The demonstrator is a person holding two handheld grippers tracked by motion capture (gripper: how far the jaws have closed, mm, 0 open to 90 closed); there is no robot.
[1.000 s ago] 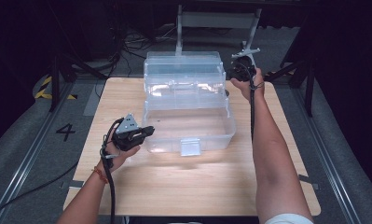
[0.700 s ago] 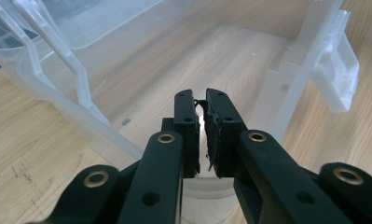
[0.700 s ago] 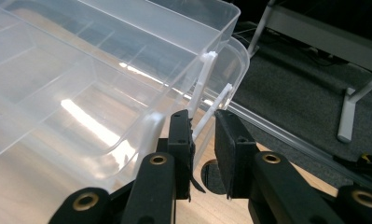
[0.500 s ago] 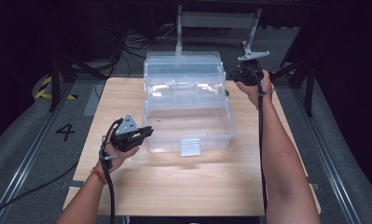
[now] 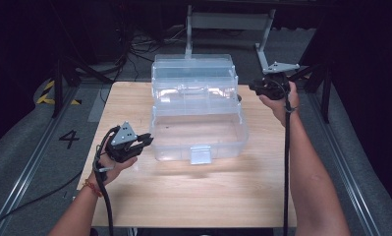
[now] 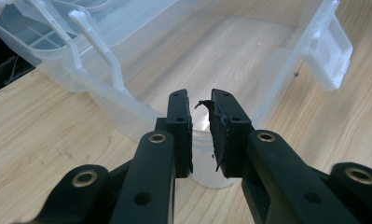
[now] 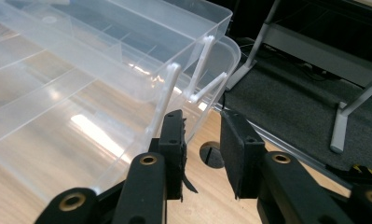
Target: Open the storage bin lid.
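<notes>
A clear plastic toolbox (image 5: 174,147) stands open on the wooden table (image 5: 193,196), its lift-out tray (image 5: 193,91) raised on white pivot arms (image 7: 167,95) and its lid (image 5: 193,64) tipped back. My left gripper (image 5: 145,140) sits at the box's front-left corner (image 6: 127,105). Its jaws stand a narrow gap apart with nothing clearly between them. My right gripper (image 5: 255,87) hovers beside the tray's right end. It is open, and its left jaw is close to a pivot arm. The box and tray look empty.
A white latch (image 5: 200,156) hangs on the box's front wall. A round cable hole (image 7: 211,155) lies in the table by the box's rear right corner. A grey metal stand (image 5: 228,22) rises behind the table. Dark carpet with a painted 4 (image 5: 69,139) flanks it.
My right gripper has come from the lid's rear right corner toward the person and a little to the right, down beside the tray. The left gripper and the box have stayed put.
</notes>
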